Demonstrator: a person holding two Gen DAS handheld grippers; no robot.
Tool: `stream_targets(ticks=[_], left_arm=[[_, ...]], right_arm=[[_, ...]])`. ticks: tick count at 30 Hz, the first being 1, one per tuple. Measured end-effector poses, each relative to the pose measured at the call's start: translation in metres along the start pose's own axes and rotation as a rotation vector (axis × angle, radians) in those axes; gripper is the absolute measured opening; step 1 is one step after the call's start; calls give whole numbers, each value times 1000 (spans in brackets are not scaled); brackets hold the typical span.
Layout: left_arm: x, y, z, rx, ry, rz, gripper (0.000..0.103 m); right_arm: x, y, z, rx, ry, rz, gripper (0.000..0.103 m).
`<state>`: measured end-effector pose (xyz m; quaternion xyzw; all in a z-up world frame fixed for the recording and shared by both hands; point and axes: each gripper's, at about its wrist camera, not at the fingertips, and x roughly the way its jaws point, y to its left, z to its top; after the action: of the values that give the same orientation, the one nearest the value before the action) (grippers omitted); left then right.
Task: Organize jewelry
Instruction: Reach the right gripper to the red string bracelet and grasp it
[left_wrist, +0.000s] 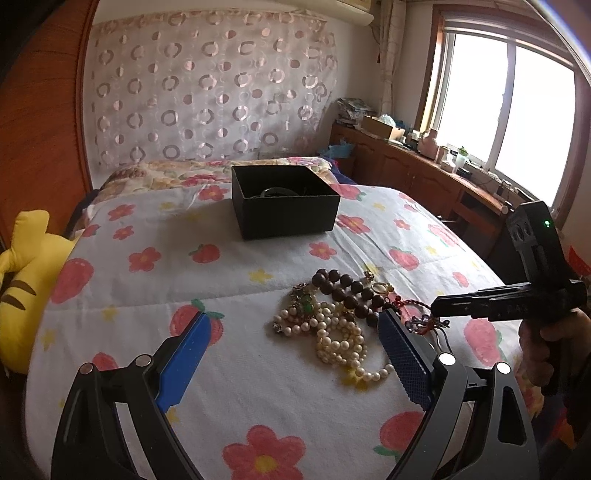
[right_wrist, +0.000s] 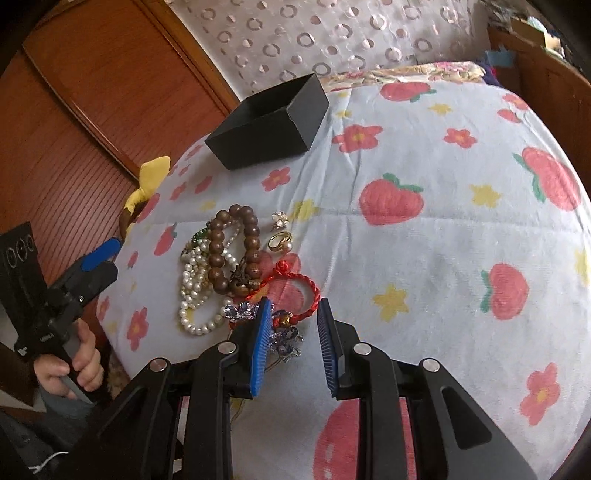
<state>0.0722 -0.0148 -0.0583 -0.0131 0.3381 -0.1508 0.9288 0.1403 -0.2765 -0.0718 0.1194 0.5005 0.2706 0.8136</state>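
A heap of jewelry lies on the flowered bedspread (right_wrist: 424, 240): brown wooden beads (right_wrist: 221, 254), a pearl strand (right_wrist: 195, 295), a gold ring (right_wrist: 280, 240), a red braided cord bracelet (right_wrist: 312, 288) and a purple crystal piece (right_wrist: 284, 338). My right gripper (right_wrist: 292, 304) is down at the near edge of the heap, open. The red cord loop lies between its blue fingertips and the left pad touches the crystal piece. My left gripper (left_wrist: 293, 315) hovers wide open before the heap (left_wrist: 332, 314), holding nothing. An open black box (left_wrist: 284, 201) stands farther back with a dark bangle inside.
A yellow plush toy (left_wrist: 22, 273) lies at the bed's left edge beside a wooden wardrobe (right_wrist: 92, 110). A cluttered wooden cabinet (left_wrist: 424, 162) runs under the window on the right. A hand (right_wrist: 81, 362) holds the left gripper's handle.
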Motion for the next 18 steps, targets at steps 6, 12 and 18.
stream_targets(ticks=[6,12,18], left_arm=[[-1,-1,0,-6,-4,-2,88],[0,-2,0,-15,-5,-1,88],[1,1,-2,-10,4,-4,88]], right_arm=[[-2,1,3,-3,-12,10,1],[-12,7,11,-57,-61,-31,1],[-44,25,21,-130,-154,-50,1]])
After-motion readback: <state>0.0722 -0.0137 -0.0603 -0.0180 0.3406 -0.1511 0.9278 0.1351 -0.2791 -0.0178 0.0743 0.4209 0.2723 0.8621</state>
